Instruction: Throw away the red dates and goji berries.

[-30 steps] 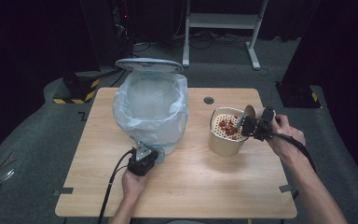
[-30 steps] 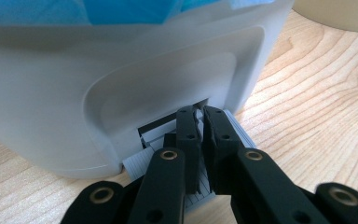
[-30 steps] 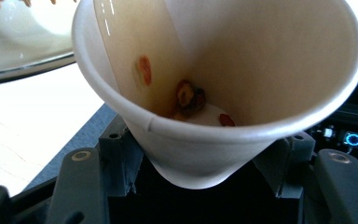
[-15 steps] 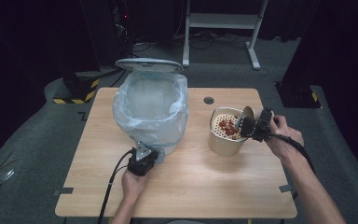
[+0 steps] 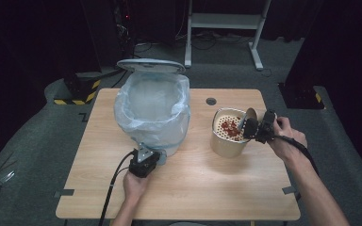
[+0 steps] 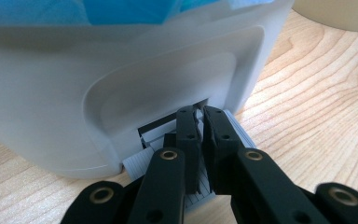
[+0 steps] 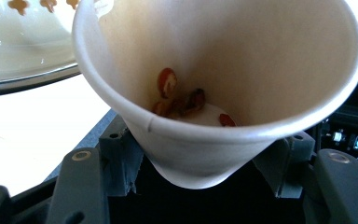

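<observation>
Small paper cup tipped over the beige perforated pot, bin steadied at its foot.

The right gripper (image 5: 257, 126) jaws clamp a thin white paper cup (image 7: 214, 93), mouth toward the cream, hole-punched metal pot (image 5: 228, 134) just beside it; a few reddish-brown bits cling inside. The left gripper (image 6: 200, 140) jaws, nearly closed, pinch a ridged tab at the base of the smooth white plastic bin (image 5: 153, 115) lined with a translucent blue bag, on the pale wooden tabletop (image 5: 207, 179).

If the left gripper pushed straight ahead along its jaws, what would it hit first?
The left gripper would likely meet the white bin first: its jaws, nearly closed, point into the slot at the bin's base, above a ribbed pedal.
</observation>
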{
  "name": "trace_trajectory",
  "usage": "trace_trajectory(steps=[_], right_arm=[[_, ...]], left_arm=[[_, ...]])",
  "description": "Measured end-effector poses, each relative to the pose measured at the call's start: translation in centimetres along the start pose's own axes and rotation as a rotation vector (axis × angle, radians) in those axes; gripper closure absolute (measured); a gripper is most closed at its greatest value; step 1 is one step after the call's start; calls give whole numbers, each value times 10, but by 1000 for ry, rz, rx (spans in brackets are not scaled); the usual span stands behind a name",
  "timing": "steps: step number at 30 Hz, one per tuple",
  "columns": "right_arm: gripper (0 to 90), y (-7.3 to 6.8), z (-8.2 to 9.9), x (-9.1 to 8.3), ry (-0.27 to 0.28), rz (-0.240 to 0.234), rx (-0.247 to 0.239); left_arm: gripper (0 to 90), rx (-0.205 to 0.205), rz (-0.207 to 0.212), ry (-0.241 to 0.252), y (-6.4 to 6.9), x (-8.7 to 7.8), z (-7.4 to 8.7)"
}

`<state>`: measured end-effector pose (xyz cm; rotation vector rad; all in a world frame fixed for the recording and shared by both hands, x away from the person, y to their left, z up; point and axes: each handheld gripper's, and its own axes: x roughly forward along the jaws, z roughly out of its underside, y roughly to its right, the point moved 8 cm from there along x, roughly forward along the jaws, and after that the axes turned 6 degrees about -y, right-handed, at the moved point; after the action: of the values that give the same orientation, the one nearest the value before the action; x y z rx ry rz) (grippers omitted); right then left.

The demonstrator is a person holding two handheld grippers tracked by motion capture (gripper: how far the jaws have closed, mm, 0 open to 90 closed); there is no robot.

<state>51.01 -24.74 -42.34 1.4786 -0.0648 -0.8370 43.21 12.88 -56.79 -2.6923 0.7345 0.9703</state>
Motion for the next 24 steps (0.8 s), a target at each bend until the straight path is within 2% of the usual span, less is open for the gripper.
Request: trace_trajectory(steps=[3, 6, 9, 12, 14, 16, 18, 24], right_arm=[[383, -3, -3, -3, 13, 5, -23], [383, -1, 0, 3, -15, 1, -9], [383, -4, -3, -4, 20, 3, -30], [383, -2, 0, 1, -4, -3, -18], [384, -5, -2, -3, 11, 6, -36], [384, -4, 0, 1, -11, 18, -41], [384, -4, -1, -1, -9, 23, -52], [384, -3, 0, 0, -8, 8, -37]], left_arm=[[851, -4, 3, 1, 1, 0, 0], [851, 0, 0, 0, 0, 0, 0], [851, -2, 2, 0, 1, 0, 0], [851, 1, 0, 0, 0, 0, 0], [851, 2, -1, 0, 0, 0, 0], [851, -2, 2, 1, 1, 0, 0], [851, 1, 0, 0, 0, 0, 0], [851, 0, 1, 0, 0, 0, 0]])
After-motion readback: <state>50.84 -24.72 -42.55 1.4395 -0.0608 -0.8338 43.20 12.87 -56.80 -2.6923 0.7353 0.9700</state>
